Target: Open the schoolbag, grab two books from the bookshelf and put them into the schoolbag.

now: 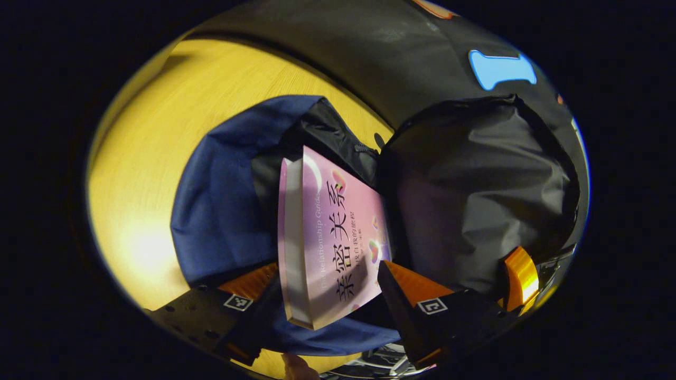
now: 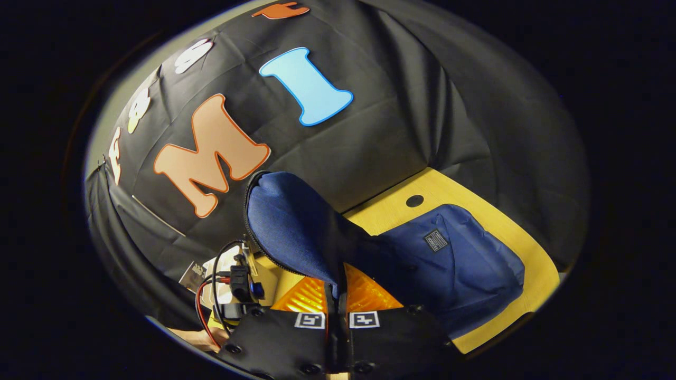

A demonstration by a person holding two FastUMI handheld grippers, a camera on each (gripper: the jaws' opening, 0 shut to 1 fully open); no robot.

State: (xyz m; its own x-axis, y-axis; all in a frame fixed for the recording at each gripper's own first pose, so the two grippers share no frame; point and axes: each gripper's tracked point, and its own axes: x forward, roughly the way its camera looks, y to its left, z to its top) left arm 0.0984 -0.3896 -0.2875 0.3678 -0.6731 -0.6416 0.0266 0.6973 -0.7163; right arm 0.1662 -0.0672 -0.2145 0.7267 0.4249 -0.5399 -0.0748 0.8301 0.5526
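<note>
Left gripper view first: the left gripper (image 1: pixel 327 290) has a pink book (image 1: pixel 330 240) standing between its 2 fingers, page edges turned to the left, cover to the right; the left finger sits against the page-edge side low down, while the right finger shows a dark gap between it and the cover, so I cannot tell whether this one is truly clamped on the book or just bracketing it. The book's far end pokes into the mouth of the blue schoolbag (image 1: pixel 222 206), where the black lining (image 1: pixel 475 195) is spread wide open on the right side. The bag lies on the yellow bench (image 1: pixel 153 158), its blue body toward the bench's left part, the black wall cloth running along the bench's far edge. At the right of this view, the tip of the other gripper's finger peeks in beside the lining. Over to the right gripper view: the right gripper (image 2: pixel 336 295) is pinched tight on the schoolbag's flap (image 2: pixel 290 221), both fingers pressed together on the cloth, lifting it up with the zipper line curving along its left edge. The rest of the bag lies slumped on the bench toward its right-hand edge, a small label patch (image 2: pixel 435 240) on top, and a dark round hole (image 2: pixel 414 200) in the bench near the far edge. At the lower left of this view sit cables and a plug (image 2: pixel 240 282)
</note>
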